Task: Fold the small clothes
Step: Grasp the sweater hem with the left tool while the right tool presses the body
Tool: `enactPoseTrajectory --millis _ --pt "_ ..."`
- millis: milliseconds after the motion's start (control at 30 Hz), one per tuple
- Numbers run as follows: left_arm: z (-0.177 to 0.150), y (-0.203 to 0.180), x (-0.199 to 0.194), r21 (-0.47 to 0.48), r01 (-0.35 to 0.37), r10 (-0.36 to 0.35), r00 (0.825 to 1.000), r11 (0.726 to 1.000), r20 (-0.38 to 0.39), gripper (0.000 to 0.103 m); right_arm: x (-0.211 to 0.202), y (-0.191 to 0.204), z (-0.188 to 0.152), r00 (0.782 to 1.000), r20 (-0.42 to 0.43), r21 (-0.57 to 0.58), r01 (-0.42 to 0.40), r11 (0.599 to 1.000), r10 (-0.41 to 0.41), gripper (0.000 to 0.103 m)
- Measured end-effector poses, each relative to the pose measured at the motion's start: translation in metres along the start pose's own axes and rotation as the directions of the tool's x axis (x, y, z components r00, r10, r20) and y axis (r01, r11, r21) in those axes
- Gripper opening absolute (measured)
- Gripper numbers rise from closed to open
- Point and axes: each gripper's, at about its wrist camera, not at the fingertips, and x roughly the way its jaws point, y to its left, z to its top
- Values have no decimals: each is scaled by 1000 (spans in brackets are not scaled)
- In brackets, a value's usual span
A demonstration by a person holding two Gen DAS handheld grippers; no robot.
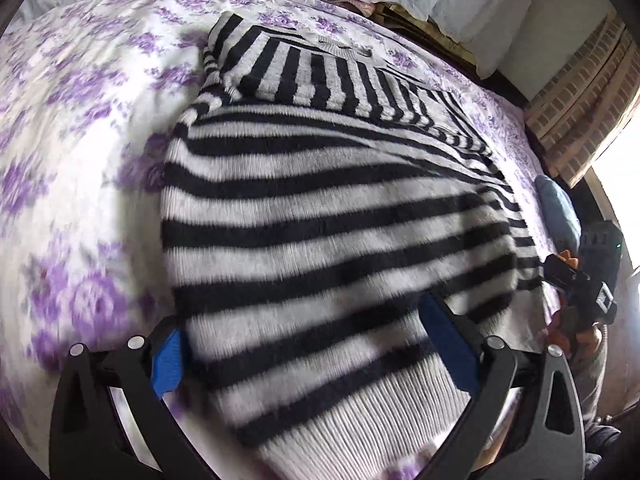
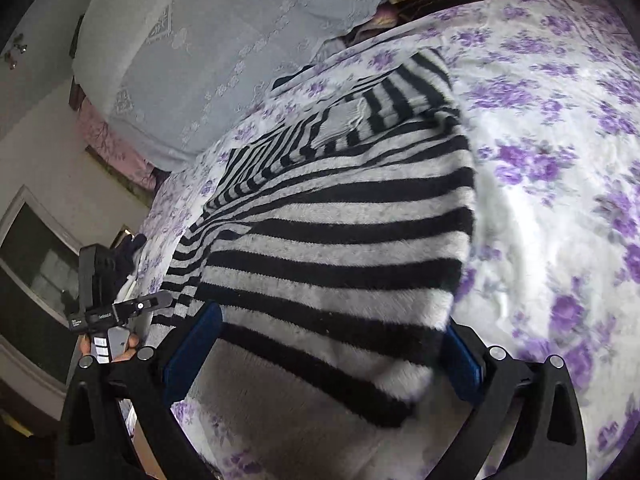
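A black-and-white striped knit sweater lies on a bed with a purple-flowered cover. Its sleeves are folded in near the far end. My left gripper is open, its blue pads standing either side of the ribbed near hem. The sweater also shows in the right wrist view. My right gripper is open, its blue pads wide apart around the sweater's near corner. The other gripper shows at the right edge of the left wrist view, and at the left in the right wrist view.
A pale lace-covered headboard or pillow lies beyond the sweater. A brick-pattern wall and bright window are at the right of the left wrist view. A blue cloth lies at the bed's edge. A dark cabinet stands left.
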Motion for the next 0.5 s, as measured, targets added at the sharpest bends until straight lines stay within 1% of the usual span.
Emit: enactPoseTrajectory --millis 67,133,233,267,333,367,500 --pt "6 0 5 5 -11 11 1000 1000 0 98 7 3 6 1000 0 -12 -8 1000 8 100" --pt "1 -4 4 27 -18 18 1000 999 1 98 7 6 5 1000 -1 -23 -13 1000 13 100" --pt "-14 -18 -1 87 -9 9 1000 996 8 98 3 15 -5 997 -24 -56 -77 995 76 100" --pt "-18 -24 -2 115 -31 29 999 993 16 98 3 20 -10 993 -43 -74 -115 991 112 100" --pt "-20 -32 1 151 -90 87 996 984 30 98 7 26 -13 993 -62 -105 -111 988 105 100" --pt "-20 -33 4 155 -106 103 994 982 27 98 9 26 -12 993 -69 -103 -106 989 99 100" --pt "-19 -32 4 150 -121 116 992 981 38 98 8 20 -9 991 -55 -69 -129 989 126 100"
